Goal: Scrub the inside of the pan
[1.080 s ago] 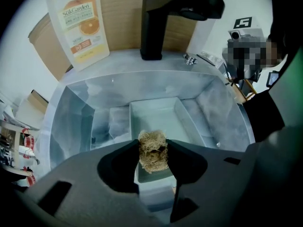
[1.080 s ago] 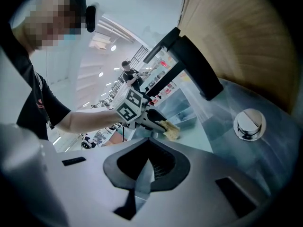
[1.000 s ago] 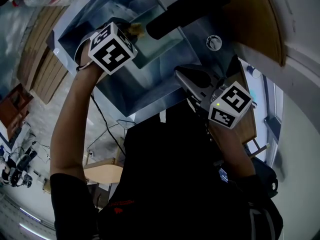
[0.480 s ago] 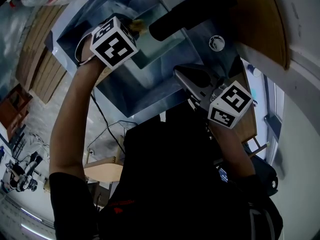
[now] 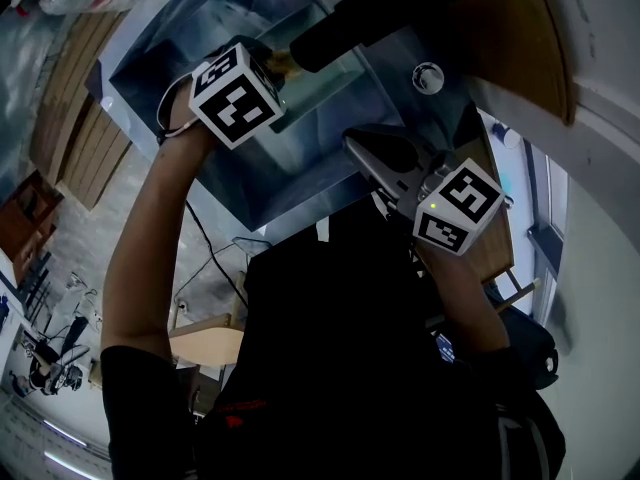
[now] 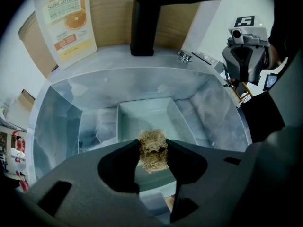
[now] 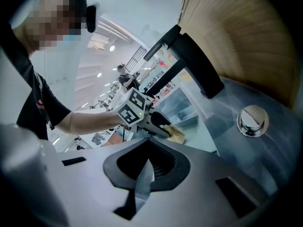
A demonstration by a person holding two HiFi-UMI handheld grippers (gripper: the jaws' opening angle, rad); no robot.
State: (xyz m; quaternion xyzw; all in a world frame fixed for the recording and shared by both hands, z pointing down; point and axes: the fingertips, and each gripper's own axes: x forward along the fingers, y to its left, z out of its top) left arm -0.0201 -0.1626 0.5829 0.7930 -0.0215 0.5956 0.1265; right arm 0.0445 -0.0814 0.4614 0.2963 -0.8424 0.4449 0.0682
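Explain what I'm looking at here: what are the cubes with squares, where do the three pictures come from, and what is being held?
There is no robot here. A person holds a gripper in each hand, and the marked cubes are part of those grippers. The head view looks down from the person's head. The other two pictures come from a camera riding on each gripper, looking along its jaws. The left gripper is shut on a scrubber, pointed into a pale rectangular pan that sits in a steel sink below a black tap. The right gripper is shut and empty, off to the sink's side.
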